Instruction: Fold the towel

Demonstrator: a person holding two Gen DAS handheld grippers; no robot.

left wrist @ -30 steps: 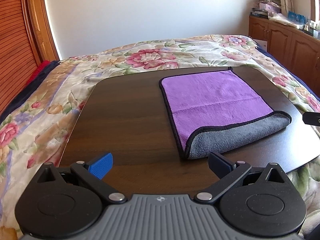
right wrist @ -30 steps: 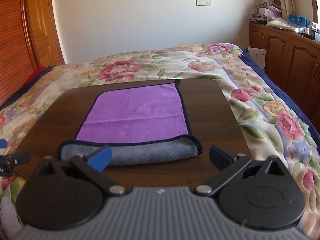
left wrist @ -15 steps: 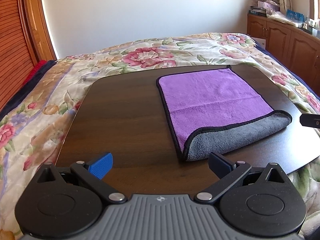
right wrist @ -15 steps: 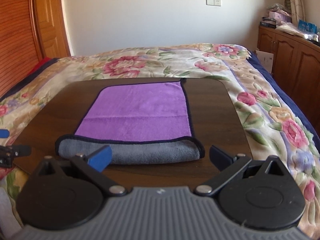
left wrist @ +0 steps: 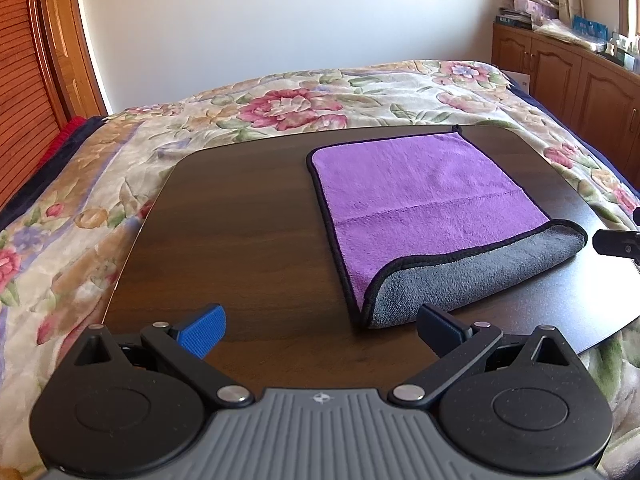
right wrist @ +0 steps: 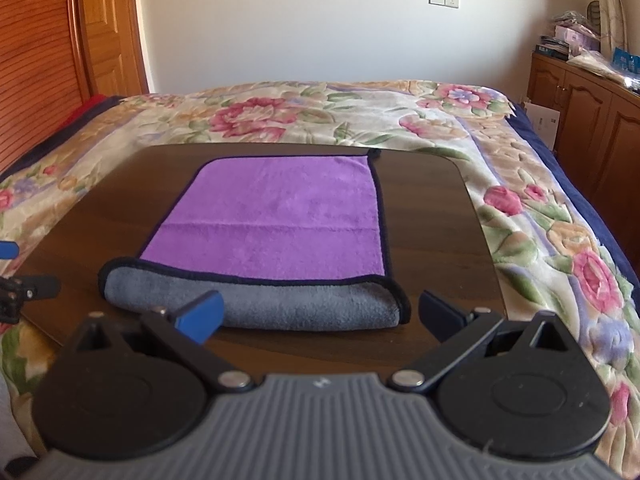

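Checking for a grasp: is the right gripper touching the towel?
Apart. In the right wrist view the right gripper is open, with bare table beside each fingertip and the towel lying beyond, ungripped.

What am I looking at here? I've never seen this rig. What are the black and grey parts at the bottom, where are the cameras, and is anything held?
Each picture comes from a camera mounted on a handheld gripper, one per hand, looking forward along its jaws. The black and grey parts are the gripper itself. The left gripper and right gripper both have jaws spread wide and hold nothing. On the dark wooden table, which sits on a floral bedspread, lies a purple towel, already folded once so its grey underside shows at the near edge.
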